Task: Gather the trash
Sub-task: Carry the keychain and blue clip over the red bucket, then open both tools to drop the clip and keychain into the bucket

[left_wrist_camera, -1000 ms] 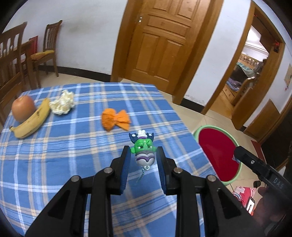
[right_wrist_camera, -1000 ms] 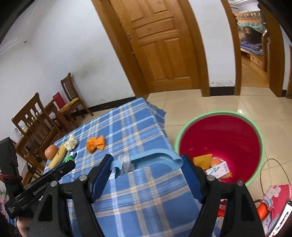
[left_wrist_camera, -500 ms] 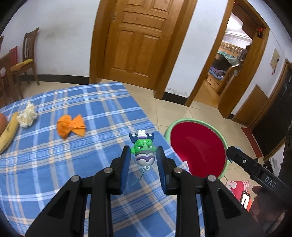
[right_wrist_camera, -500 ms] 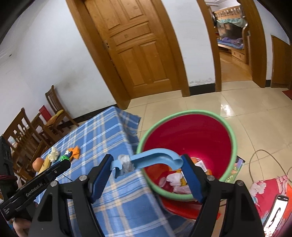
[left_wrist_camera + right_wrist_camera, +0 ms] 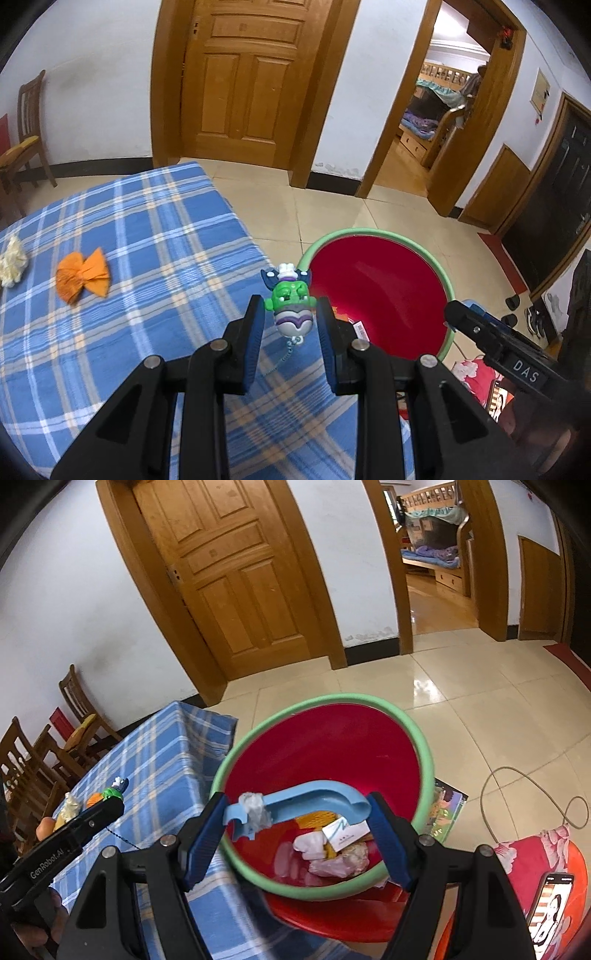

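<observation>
Fingers [image 5: 388, 843] of the right gripper [image 5: 295, 834] are spread wide to clamp a curved blue plastic piece [image 5: 306, 803] by its ends, directly above the red bin [image 5: 424, 746], likely so it can fall in with the litter. Left gripper [image 5: 290, 325] pinches a green toy figure [image 5: 291, 306] narrowly, above the table [image 5: 166, 229] edge beside that bin; orange paper [image 5: 83, 275] lies farther off.

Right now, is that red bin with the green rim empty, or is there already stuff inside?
Not empty. The right wrist view shows the red bin already holding crumpled wrappers and a small white carton at its bottom.
</observation>
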